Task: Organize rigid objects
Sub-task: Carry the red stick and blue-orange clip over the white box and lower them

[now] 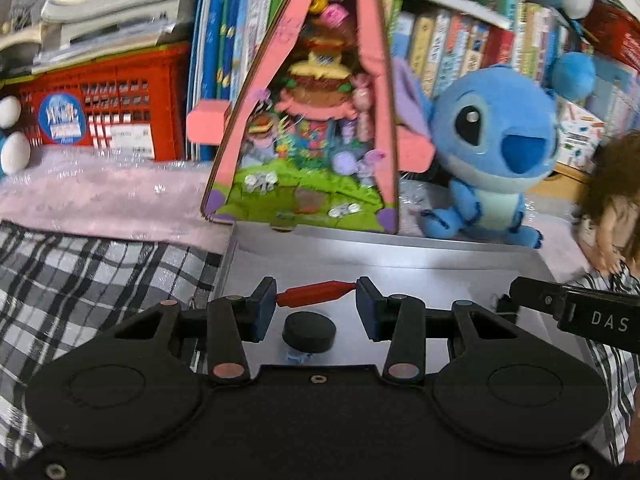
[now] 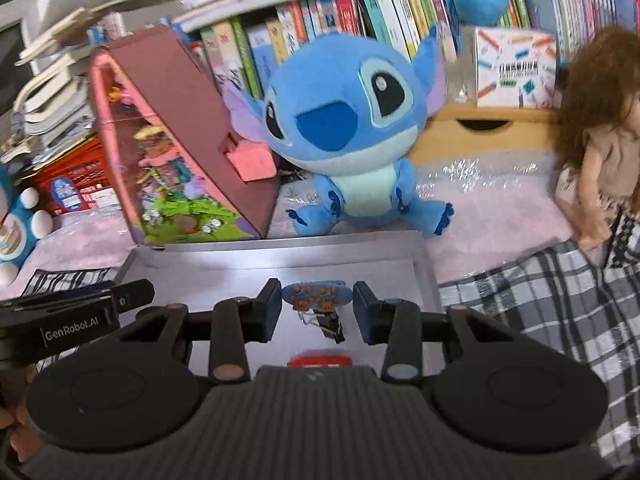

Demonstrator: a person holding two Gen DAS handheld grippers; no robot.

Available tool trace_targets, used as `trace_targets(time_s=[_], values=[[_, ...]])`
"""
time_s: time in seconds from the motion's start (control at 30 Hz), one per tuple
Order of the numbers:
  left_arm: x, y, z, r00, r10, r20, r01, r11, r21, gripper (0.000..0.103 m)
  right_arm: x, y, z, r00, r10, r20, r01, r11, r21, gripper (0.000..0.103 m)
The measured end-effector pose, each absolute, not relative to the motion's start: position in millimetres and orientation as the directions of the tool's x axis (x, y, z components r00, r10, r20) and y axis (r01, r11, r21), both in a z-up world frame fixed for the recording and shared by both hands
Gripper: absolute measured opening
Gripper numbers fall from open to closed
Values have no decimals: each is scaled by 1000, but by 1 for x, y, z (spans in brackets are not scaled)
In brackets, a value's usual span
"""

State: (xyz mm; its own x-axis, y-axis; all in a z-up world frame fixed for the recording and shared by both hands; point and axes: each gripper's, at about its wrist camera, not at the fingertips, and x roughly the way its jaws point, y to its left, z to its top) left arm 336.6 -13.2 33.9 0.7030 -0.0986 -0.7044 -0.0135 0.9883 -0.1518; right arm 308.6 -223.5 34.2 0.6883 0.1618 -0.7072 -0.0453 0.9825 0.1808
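Red pen [image 1: 316, 295] spans left hand-held gripper [image 1: 316, 304] pads.

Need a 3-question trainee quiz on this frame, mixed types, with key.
1. True or false: the blue plush sits inside the grey tray.
2. What lies between the left gripper fingers: A black disc, B red tool, C doll?
3. Fill in: the right gripper holds a blue ____ with bears.
Key: 1 false, it sits behind the tray; 2 B; 3 clip.

Doll [image 2: 600, 140] cut off; books [image 1: 460, 40] blurred
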Motion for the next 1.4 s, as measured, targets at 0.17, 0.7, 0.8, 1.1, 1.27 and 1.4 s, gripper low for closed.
trace_targets(time_s=[0.17,0.7,0.8,1.1,1.27,1.4], values=[[343,-17,26,702,-72,-708,-1,995,-102,41,324,-218,24,690,145,-710,-39,986,163,45],[354,-25,15,710,-43,-703,14,999,-47,41,344,-206,2,665,120,-737,-49,992,118,45],[355,-27,14,713,-31,-700,15,999,-30,42,345,-204,1,664,115,-739,-49,993,110,45],[350,-31,15,723,-32,-691,28,999,-17,51,340,-201,0,674,125,-728,-65,992,110,59],[340,-34,19,723,-75,-687,55,997,-50,69,333,-200,3,686,142,-714,-71,989,128,68],[331,-37,25,731,-66,-679,69,997,-24,72,325,-201,8,697,135,-704,-68,990,123,70]])
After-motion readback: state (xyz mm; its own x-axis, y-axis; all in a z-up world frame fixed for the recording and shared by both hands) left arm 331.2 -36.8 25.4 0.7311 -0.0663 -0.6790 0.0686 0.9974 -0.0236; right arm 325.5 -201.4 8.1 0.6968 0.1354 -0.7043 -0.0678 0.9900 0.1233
